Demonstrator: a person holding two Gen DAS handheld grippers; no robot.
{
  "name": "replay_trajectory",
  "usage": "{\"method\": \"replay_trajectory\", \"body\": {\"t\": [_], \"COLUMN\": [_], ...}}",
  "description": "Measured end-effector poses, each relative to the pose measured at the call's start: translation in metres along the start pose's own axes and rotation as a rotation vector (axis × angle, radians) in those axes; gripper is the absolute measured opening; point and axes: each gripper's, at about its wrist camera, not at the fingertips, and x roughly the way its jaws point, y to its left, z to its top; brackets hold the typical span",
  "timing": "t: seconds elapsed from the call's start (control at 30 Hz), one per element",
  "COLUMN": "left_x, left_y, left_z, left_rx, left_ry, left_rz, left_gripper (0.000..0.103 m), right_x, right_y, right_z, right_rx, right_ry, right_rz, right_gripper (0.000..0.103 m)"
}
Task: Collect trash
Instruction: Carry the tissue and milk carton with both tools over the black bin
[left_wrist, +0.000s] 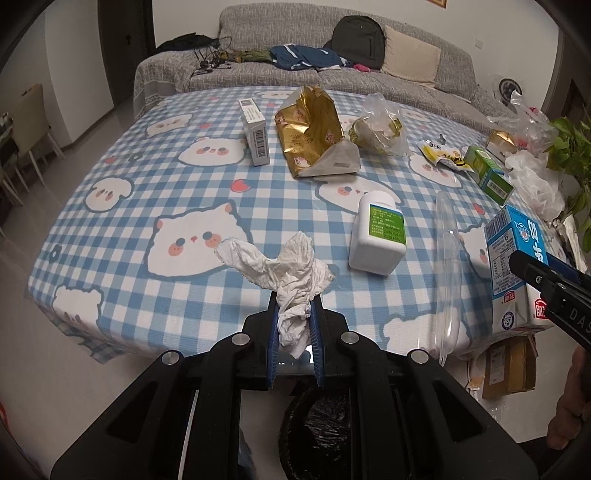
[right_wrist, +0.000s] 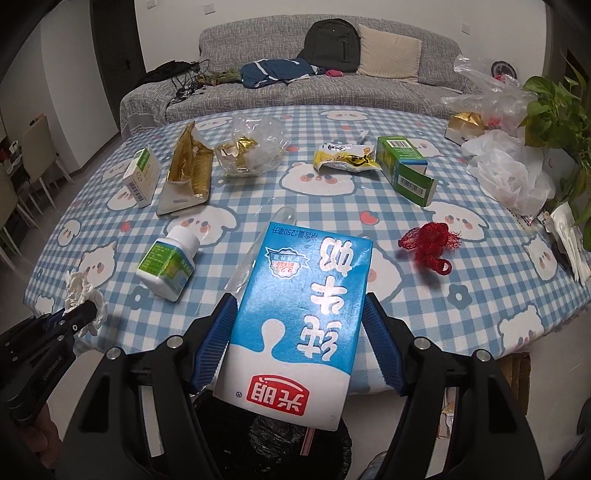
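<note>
My left gripper (left_wrist: 294, 306) is shut on a crumpled white tissue (left_wrist: 280, 266) above the near table edge; the tissue also shows in the right wrist view (right_wrist: 79, 291). My right gripper (right_wrist: 299, 299) is shut on a blue-and-white milk carton (right_wrist: 299, 317), also visible in the left wrist view (left_wrist: 513, 258). A bin lined with a black bag (left_wrist: 317, 435) sits below both grippers (right_wrist: 273, 443). On the checked tablecloth (left_wrist: 147, 206) lie a white pill bottle (left_wrist: 376, 236), a gold bag (left_wrist: 314, 133), a white box (left_wrist: 255, 129), a green box (right_wrist: 404, 168), a yellow wrapper (right_wrist: 343, 157) and red netting (right_wrist: 430, 245).
A clear plastic tube (left_wrist: 447, 266) lies beside the carton. Clear plastic bags (right_wrist: 506, 173) and a potted plant (right_wrist: 557, 107) crowd the table's right side. A grey sofa (right_wrist: 332, 85) with a backpack stands behind. Chairs (left_wrist: 26, 129) stand at far left. Cardboard (left_wrist: 509, 369) lies on the floor.
</note>
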Motion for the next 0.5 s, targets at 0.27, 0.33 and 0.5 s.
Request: {"method": "replay_trajectory", "body": {"t": [0.27, 0.33, 0.5], "left_x": [-0.003, -0.004, 0.0], "left_y": [0.006, 0.006, 0.008], "left_z": [-0.027, -0.034, -0.052], "left_rx": [-0.013, -0.015, -0.018], "left_ry": [0.007, 0.01, 0.026], "left_rz": [0.003, 0.003, 0.01], "left_gripper": [0.014, 0.014, 0.014], "right_x": [-0.011, -0.013, -0.014], "right_y": [0.009, 0.012, 0.017], "right_z": [-0.025, -0.031, -0.045], "right_rx": [-0.012, -0.015, -0.026], "right_ry": [-0.004, -0.003, 0.002], "right_rz": [0.025, 0.033, 0.04], "right_gripper": [0.066, 0.066, 0.066]}}
